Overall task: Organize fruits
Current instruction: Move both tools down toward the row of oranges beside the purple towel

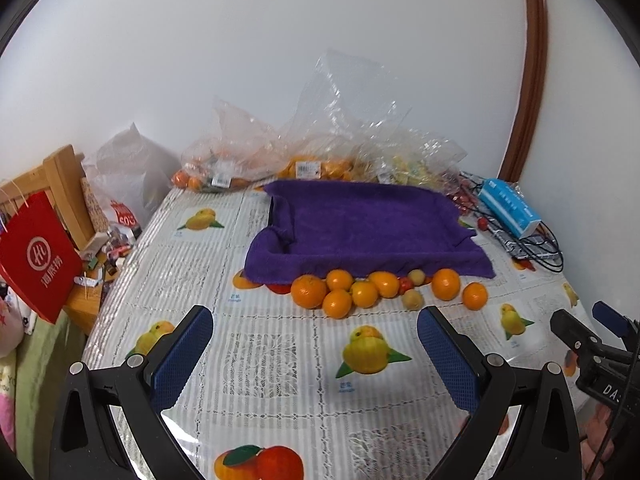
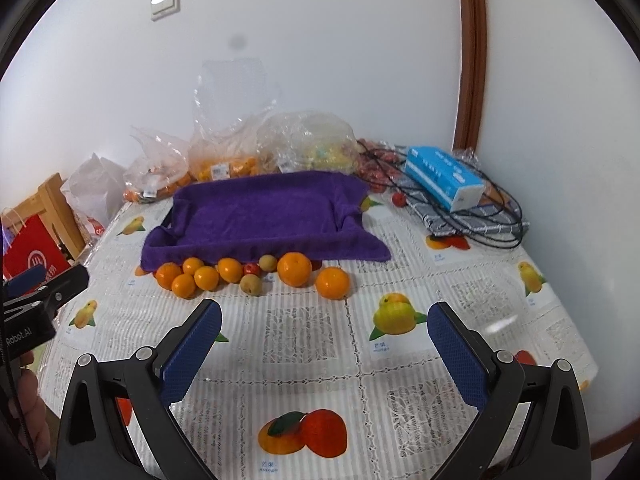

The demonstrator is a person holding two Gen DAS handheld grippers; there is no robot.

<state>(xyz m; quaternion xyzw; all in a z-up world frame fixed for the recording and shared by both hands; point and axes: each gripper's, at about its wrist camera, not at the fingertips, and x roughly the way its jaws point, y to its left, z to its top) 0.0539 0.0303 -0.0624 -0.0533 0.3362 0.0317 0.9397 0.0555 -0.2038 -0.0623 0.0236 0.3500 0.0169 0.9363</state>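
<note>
Left wrist view: left gripper point(image 1: 316, 354) hovers above the table point(image 1: 280, 380), fingers point(image 1: 186, 354) wide apart, holding nothing. Oranges point(image 1: 308, 291) cluster with two small pale fruits point(image 1: 412, 299) along the near edge of the purple towel point(image 1: 368, 228). Bagged fruit point(image 1: 304, 168) sits behind the towel.

Right wrist view: right gripper point(image 2: 324, 346) also above the table, fingers point(image 2: 456, 356) spread, empty. Loose fruit lies just ahead; largest orange point(image 2: 294, 269) touches the towel's edge. Blue tissue box point(image 2: 444, 178) at far right, on black cables point(image 2: 500, 216).

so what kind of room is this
Probably a lived-in home room, not a lab: a table under a fruit-print plastic tablecloth against a white wall, clear plastic grocery bags of fruit, and a red paper shopping bag beside it.
</note>
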